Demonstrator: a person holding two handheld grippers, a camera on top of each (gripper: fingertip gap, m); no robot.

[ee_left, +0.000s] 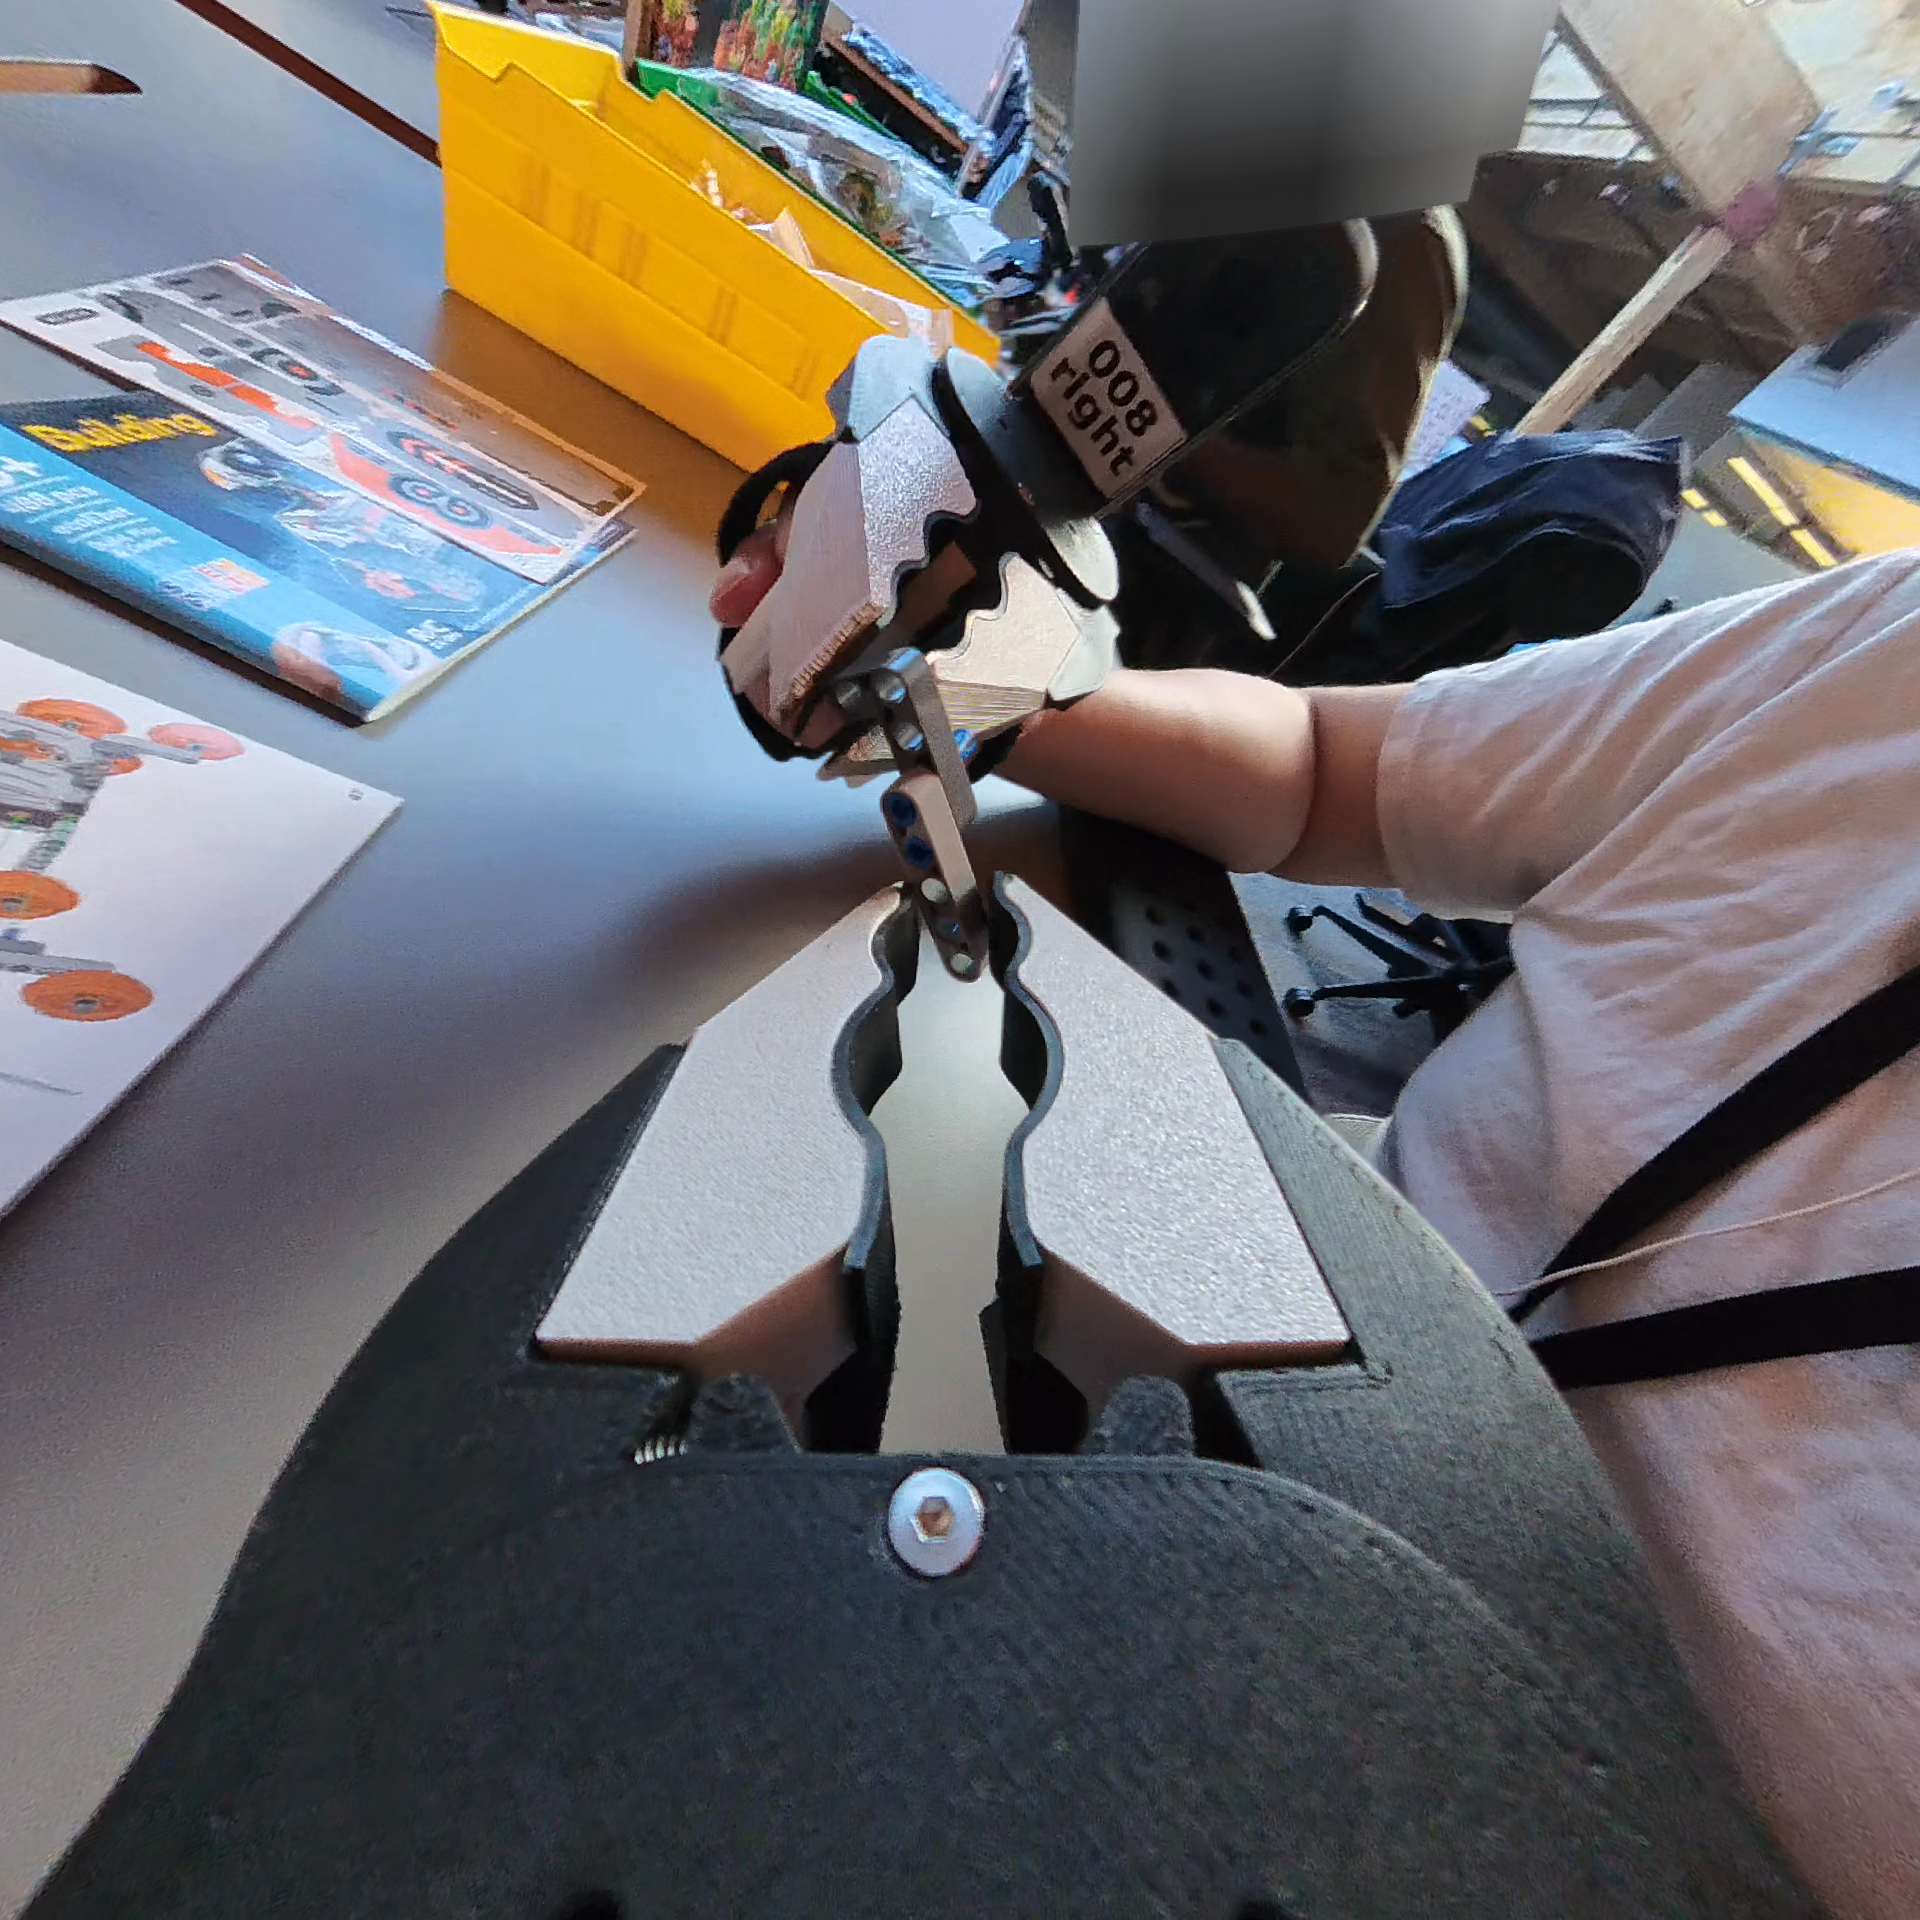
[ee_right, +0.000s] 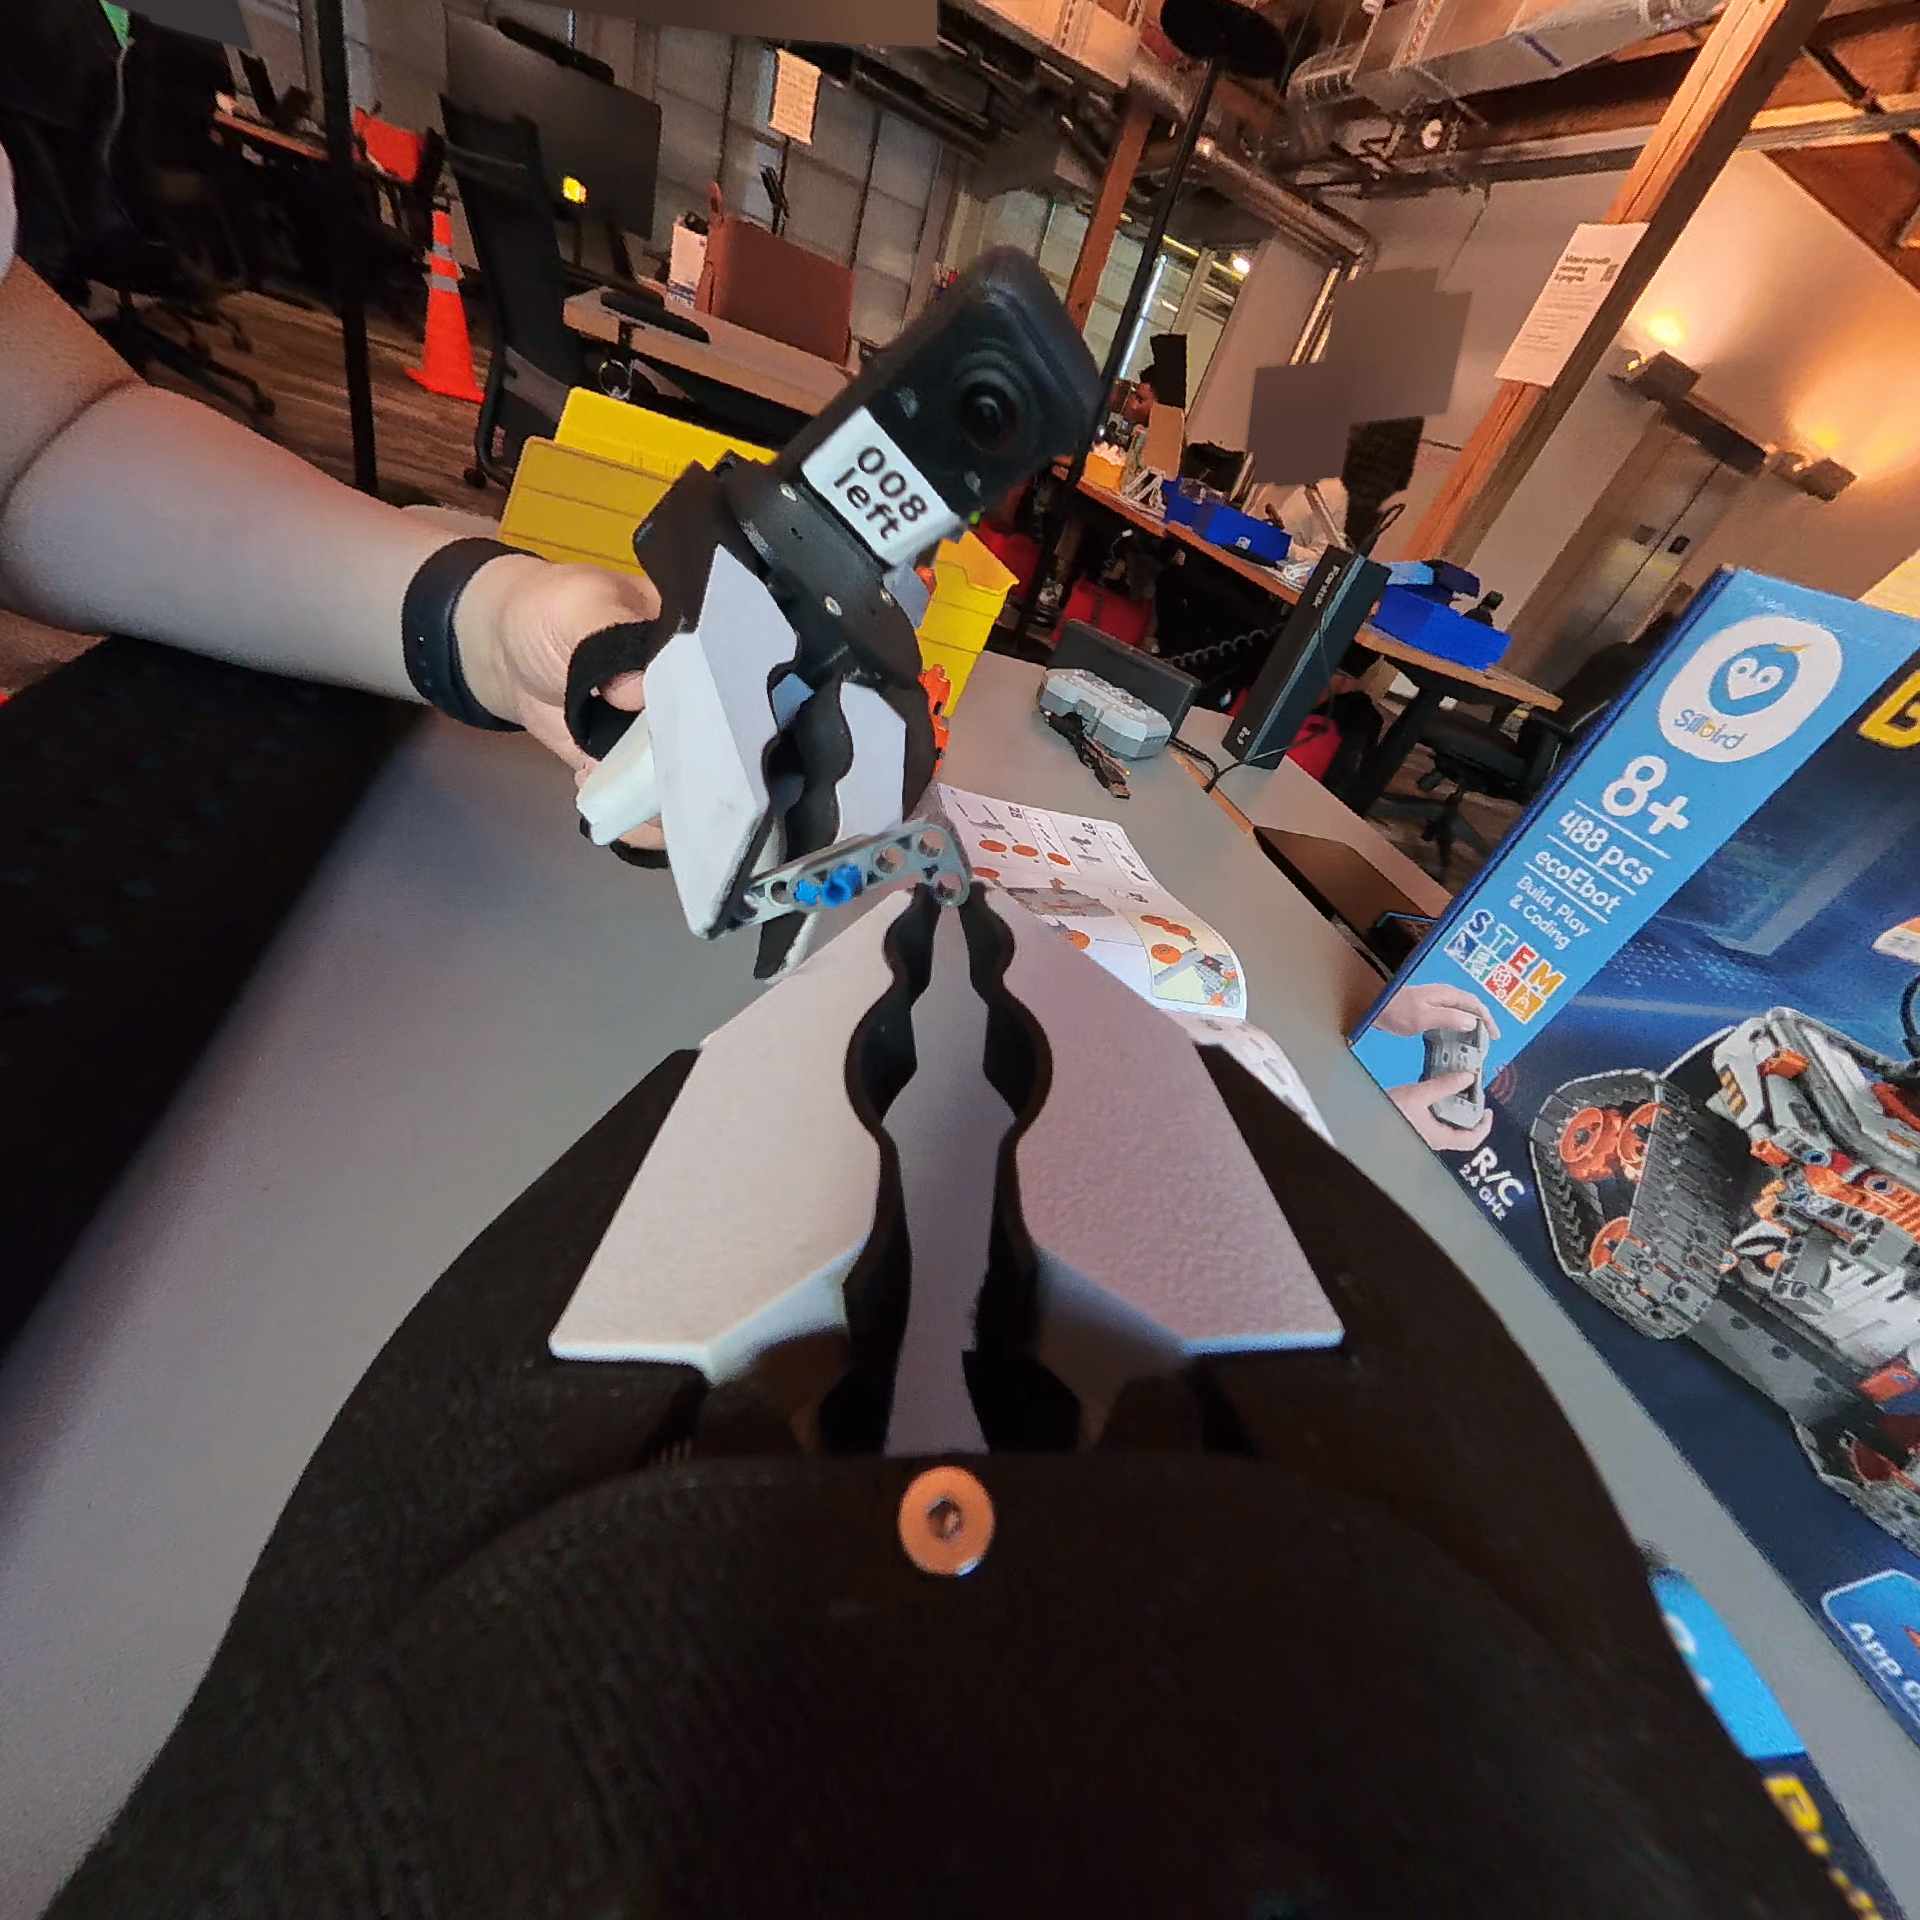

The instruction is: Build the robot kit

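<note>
Lying on the grey table (ee_left: 582, 831): instruction sheets (ee_left: 312, 395), yellow bin (ee_left: 623, 229); standing alongside: blue kit box (ee_right: 1662, 1039), grey controller (ee_right: 1107, 717).

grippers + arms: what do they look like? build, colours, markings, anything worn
Both the left gripper and right gripper match: pale grey wedge fingers with wavy black pads, on a textured black printed body with a silver hex screw. Each carries a black camera with a white label. Person wears a white short sleeve and a black wristband.

right gripper (ee_right: 940, 902) closed on one end of grey holed beam (ee_right: 868, 871) | other end clamped by left gripper (ee_right: 764, 930) | booklet (ee_right: 1101, 904) and blue toy box (ee_right: 1683, 997) seen on grey worktop (ee_right: 364, 1039)
</note>
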